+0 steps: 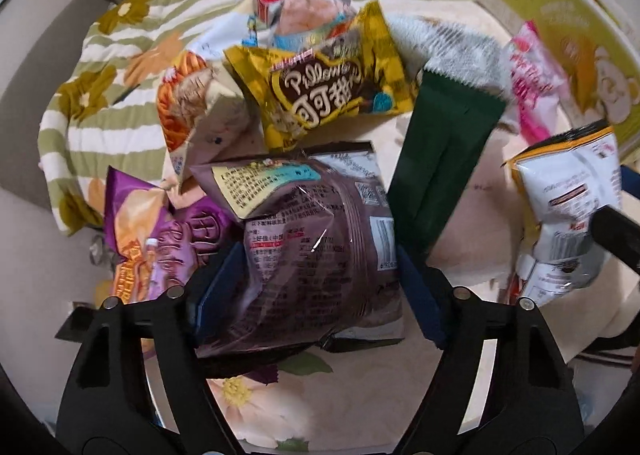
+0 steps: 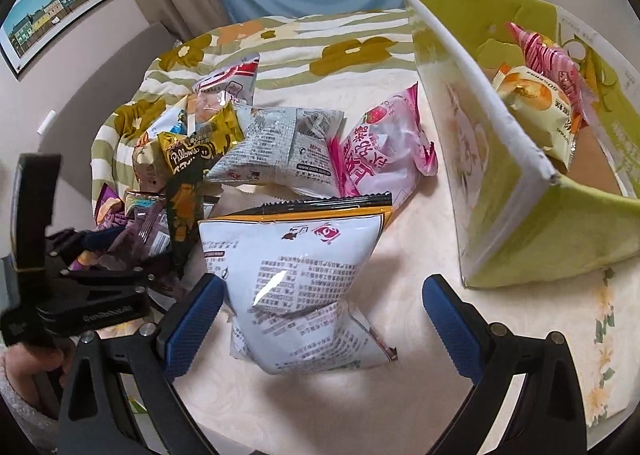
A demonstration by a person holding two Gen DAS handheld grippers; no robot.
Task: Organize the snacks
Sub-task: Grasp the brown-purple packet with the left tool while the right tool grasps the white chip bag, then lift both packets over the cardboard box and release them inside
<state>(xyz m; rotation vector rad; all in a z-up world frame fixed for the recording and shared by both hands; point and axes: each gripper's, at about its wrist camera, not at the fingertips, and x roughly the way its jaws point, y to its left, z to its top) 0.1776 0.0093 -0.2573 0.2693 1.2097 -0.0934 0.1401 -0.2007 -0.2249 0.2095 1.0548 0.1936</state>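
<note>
Surface: one pale floral-patterned table (image 1: pixel 360 387) against a bed with a flowered quilt (image 1: pixel 120 67). Left wrist view: left gripper (image 1: pixel 304 275) clamped on one brown snack bag (image 1: pixel 320 239) at centre. Around it: one purple bag (image 1: pixel 152 231) at 9 o'clock, one yellow Pillows bag (image 1: pixel 320 91) at 12, one dark green bag (image 1: pixel 444 151) at 1. Right wrist view: right gripper (image 2: pixel 320 315), jaws spread, straddles one white bag (image 2: pixel 304 287) without gripping. One green box (image 2: pixel 552 223) at 2 o'clock holds two packets. One pink bag (image 2: pixel 380 151) lies at 12.
</note>
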